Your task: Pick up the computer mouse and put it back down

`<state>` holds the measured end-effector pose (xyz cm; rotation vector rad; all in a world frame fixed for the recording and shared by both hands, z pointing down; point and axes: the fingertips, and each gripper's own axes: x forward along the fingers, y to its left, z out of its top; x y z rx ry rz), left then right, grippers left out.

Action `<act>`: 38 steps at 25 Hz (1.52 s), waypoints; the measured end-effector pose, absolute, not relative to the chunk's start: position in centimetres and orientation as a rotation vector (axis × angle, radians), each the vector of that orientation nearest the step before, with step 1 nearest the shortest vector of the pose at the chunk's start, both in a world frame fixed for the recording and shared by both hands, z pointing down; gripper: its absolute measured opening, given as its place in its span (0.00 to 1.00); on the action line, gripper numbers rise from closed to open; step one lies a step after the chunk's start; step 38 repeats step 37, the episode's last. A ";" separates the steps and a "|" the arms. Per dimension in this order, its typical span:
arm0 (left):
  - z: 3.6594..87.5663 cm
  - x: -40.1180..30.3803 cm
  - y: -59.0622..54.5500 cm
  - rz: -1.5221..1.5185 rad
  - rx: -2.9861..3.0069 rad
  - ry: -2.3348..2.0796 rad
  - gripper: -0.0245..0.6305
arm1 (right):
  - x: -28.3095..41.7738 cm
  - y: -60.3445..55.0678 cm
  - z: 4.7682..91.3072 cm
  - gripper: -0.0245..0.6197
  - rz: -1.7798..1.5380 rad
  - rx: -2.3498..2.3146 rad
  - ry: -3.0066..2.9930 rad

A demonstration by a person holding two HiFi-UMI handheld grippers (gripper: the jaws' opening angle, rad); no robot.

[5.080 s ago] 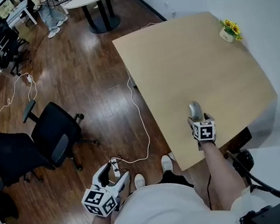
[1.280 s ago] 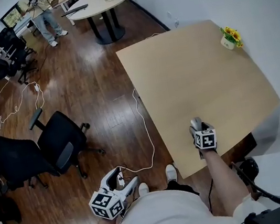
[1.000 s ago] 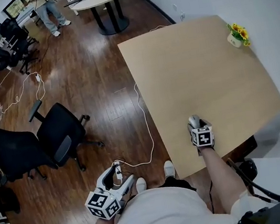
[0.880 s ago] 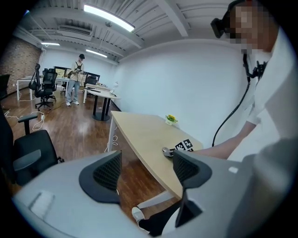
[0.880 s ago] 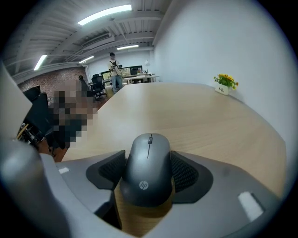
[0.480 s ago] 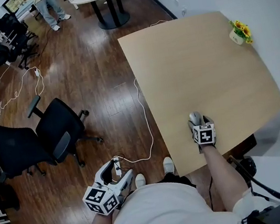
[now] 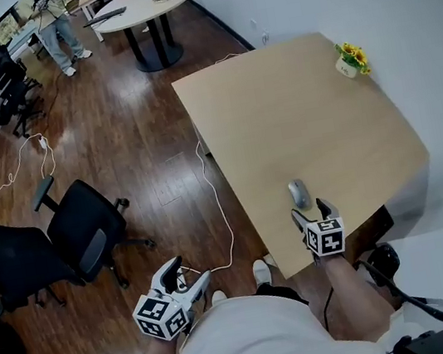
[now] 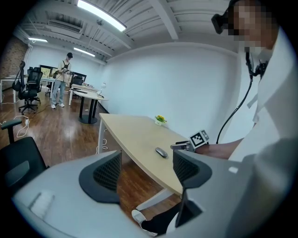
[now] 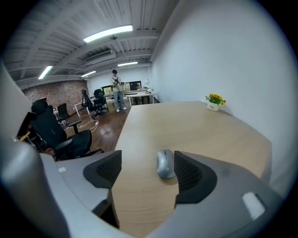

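A grey computer mouse [image 7: 297, 194] lies flat on the light wooden table [image 7: 313, 123], near its front edge. My right gripper [image 7: 310, 210] is open just behind it, toward me, and holds nothing. In the right gripper view the mouse [image 9: 165, 163] rests on the tabletop just ahead of the spread jaws, nearer the right one and apart from both. My left gripper [image 7: 186, 274] is open and empty, low over the wood floor left of the table. The left gripper view shows the mouse [image 8: 161, 152] from the side, with the right gripper [image 8: 186, 146] beside it.
A small pot of yellow flowers [image 7: 347, 63] stands at the table's far right corner. A white cable [image 7: 221, 214] hangs off the table's left edge to the floor. A black office chair [image 7: 87, 228] stands to the left. A round table [image 7: 134, 8] and a person [image 7: 49, 24] are far back.
My right gripper was closed around the mouse half a second ago. Its jaws have since spread and it has drawn back toward me, leaving the mouse on the table. The left gripper hardly moved.
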<state>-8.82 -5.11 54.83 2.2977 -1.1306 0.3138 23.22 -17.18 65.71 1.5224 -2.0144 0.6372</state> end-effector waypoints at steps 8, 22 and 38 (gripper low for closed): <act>55.2 -9.7 -3.0 0.323 2.377 -0.992 0.52 | 19.0 -7.1 56.5 0.60 0.556 1.558 -2.090; 56.3 -10.0 1.2 0.347 2.433 -0.858 0.52 | 13.4 5.2 52.5 0.58 0.476 1.600 -2.092; 56.9 -12.0 3.8 0.363 2.441 -0.836 0.52 | 11.0 7.5 52.7 0.57 0.487 1.598 -2.115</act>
